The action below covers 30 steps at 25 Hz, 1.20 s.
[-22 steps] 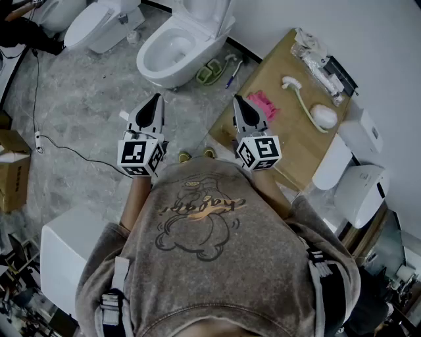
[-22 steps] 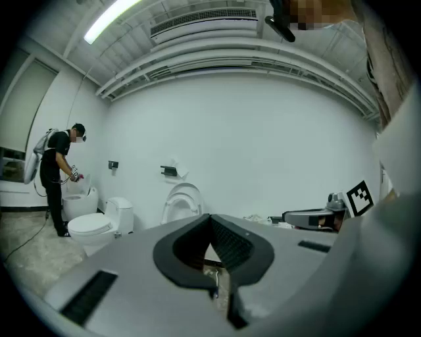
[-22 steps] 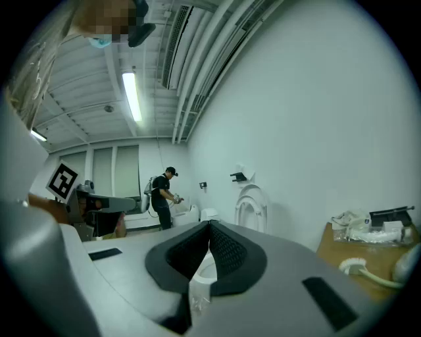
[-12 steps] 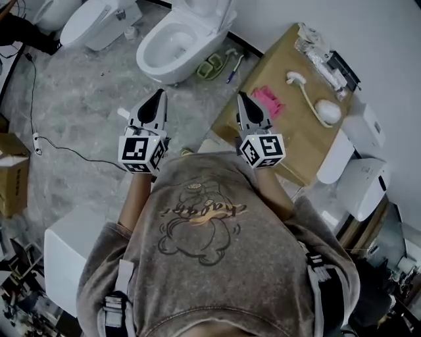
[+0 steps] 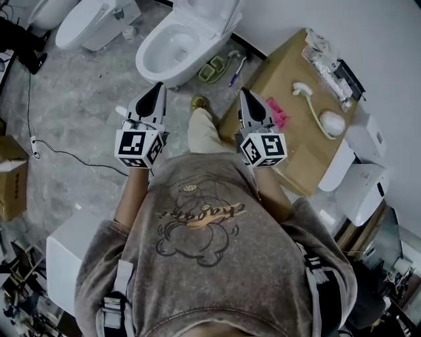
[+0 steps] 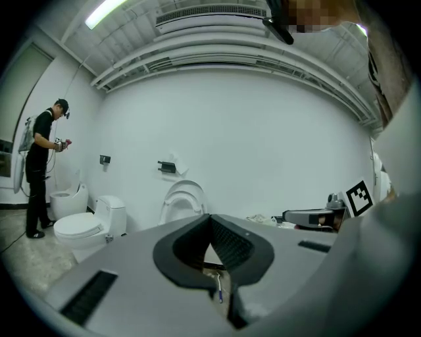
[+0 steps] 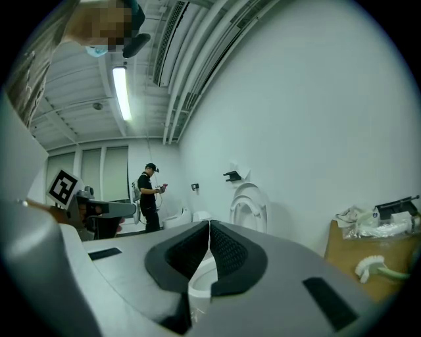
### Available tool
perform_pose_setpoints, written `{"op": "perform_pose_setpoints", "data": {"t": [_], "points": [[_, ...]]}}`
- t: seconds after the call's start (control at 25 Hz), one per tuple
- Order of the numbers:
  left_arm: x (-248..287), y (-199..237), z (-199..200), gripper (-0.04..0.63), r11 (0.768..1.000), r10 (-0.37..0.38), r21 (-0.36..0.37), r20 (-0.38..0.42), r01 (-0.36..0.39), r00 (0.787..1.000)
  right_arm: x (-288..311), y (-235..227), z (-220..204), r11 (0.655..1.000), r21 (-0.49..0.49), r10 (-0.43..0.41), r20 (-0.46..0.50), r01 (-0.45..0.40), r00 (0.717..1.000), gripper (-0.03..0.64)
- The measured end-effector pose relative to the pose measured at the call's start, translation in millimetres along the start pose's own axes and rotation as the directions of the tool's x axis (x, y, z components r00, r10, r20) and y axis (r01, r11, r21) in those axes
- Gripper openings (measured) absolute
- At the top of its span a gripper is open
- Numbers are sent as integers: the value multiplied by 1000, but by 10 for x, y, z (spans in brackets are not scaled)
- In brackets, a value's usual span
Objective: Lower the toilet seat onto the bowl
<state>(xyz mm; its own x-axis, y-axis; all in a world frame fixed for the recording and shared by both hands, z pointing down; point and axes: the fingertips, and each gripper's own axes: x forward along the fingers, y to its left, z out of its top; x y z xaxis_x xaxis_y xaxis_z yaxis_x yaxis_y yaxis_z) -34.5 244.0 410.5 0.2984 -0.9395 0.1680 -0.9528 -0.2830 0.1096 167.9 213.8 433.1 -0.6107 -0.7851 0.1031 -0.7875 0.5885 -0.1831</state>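
White ceramic toilet bowl (image 5: pixel 172 49) at top centre of head view, open, on grey marbled floor (image 5: pixel 85 99). Raised toilet seat (image 5: pixel 220 12) leaning back toward wall, not on bowl; upright too in both gripper views, straight ahead beyond the jaws. Clenched left gripper (image 5: pixel 158 89), jaws pressed together, nothing between them, held about level in front of chest, aimed at bowl, well apart from it. Clenched right gripper (image 5: pixel 245 95) too, jaws meeting in a thin line, empty, aimed near bowl's right side and counter edge. Both side by side, apart. Between them a trouser leg (image 5: pixel 202 135) extended forward, shoe tip short of bowl. Brown counter (image 5: pixel 289 141) right of toilet against wall, carrying pink cloth (image 5: pixel 279 115), white long-handled brush (image 5: pixel 314 108), clear plastic packets (image 5: pixel 323 52) at far end. Green object (image 5: pixel 212 68) on floor beside bowl's base, can't tell what; blue-handled brush (image 5: pixel 235 67) just beside it. Second toilet (image 5: pixel 82 25) top left, lid down. Cardboard box (image 5: pixel 12 178) at left edge, black cable (image 5: pixel 66 155) across floor near it. In left gripper view, another person (image 6: pixel 41 172) in black standing far left by a further toilet
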Motion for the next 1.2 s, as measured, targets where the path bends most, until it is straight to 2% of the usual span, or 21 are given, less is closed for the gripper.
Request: {"op": "perform_pose_setpoints", "data": {"t": [0.28,0.68,0.84,1.08,1.2], "points": [[819,397,383,9,999,-44,30,37,43,998,957,-369,246,1000,2,19,-3,-19,1000,29],[2009,901,910,9,999,-19,48,32,17,999,2047,-1028,664,999,26,41,-5,-40,999,29],[2327,929,996,9,998,-63,24,15,63,998,2323,-1176,741,998,36,49,0,-49,999,29],[2604,1121,1063,9,996,-71,53,5,71,997,2565,-1189,770,998,48,50,-3,-50,999,31],[2689,1188,1073,11,994,-83,66,-5,83,997,2627,-1211,765,998,53,21,-5,-21,1000,31]]}}
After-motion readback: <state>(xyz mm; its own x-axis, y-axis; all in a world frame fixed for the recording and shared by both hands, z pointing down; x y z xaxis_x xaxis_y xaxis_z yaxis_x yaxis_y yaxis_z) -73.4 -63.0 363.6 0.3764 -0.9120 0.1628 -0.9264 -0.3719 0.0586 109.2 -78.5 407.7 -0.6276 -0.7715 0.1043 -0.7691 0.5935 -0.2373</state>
